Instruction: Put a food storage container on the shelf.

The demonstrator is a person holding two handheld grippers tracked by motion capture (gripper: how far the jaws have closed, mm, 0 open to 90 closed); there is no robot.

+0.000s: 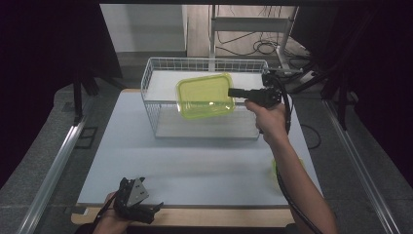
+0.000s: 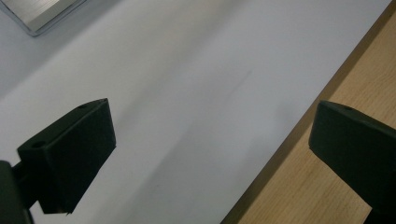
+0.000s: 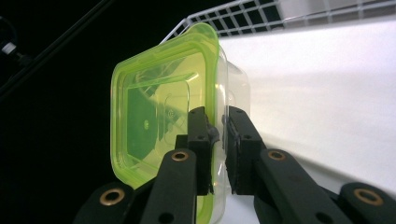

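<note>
Right gripper (image 3: 217,135) view: jaws clamped on green container (image 1: 204,95) rim; left gripper (image 2: 210,140) view: jaws apart.

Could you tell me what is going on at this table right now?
A person is working with a handheld gripper in each hand. The right gripper is shut on the rim of a clear container with a yellow-green lid, holding it in the air over the white wire basket. The left gripper rests at the near edge of the table with its jaws open and nothing between them.
</note>
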